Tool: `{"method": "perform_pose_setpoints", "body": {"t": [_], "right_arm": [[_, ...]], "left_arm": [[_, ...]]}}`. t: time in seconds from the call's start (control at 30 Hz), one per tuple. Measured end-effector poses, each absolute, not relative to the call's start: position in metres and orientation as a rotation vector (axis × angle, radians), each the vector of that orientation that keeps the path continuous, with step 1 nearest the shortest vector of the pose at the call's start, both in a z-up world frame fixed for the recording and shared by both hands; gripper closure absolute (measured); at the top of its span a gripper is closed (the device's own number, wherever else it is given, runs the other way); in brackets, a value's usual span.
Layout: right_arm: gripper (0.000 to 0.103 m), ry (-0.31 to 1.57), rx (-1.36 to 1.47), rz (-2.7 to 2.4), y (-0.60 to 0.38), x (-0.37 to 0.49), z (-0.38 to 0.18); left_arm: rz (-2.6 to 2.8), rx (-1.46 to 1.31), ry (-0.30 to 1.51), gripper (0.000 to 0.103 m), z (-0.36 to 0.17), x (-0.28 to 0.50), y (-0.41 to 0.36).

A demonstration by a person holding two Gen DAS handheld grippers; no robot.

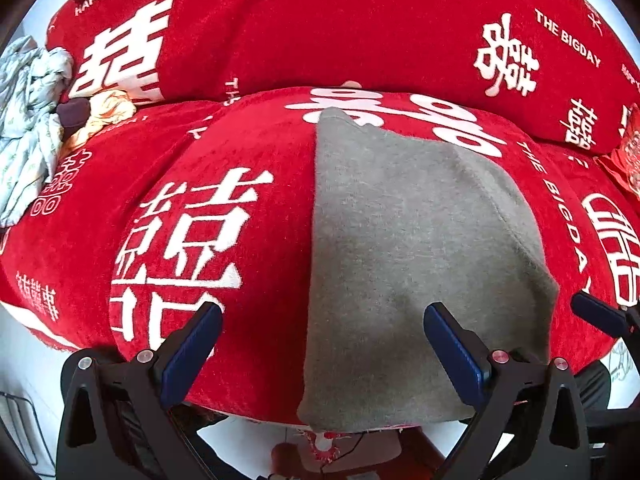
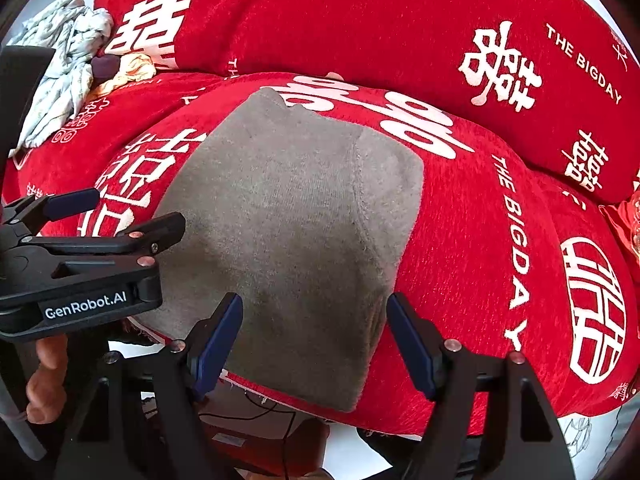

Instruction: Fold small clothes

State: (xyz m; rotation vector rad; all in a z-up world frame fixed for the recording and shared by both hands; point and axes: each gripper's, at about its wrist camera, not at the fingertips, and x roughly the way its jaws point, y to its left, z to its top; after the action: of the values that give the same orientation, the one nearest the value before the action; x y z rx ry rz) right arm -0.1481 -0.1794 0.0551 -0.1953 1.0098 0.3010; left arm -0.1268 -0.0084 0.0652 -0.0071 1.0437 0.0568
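Left of the grey garment, a crumpled pile of clothes lay on the red cover. The garment was spread flat mid-cushion, its long axis running from the near edge toward the backrest. The left gripper and right gripper were held open and empty above its near hem. Both near corners would best be pinched together, evenly.

Looked like a home living room: sofa under a red wedding-print cover reading "HAPPY WEDDING" and "THE BIGDAY", crumpled laundry pile at one end, white tiled floor below.
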Motion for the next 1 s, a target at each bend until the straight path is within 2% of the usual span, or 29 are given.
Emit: {"method": "perform_pose_setpoints", "body": {"t": [1.0], "right_arm": [[0.026,0.946,-0.201,0.288,-0.184,-0.162,0.076]], "left_arm": [[0.096,0.014,1.001,0.002,0.081,-0.150,-0.009]]}}
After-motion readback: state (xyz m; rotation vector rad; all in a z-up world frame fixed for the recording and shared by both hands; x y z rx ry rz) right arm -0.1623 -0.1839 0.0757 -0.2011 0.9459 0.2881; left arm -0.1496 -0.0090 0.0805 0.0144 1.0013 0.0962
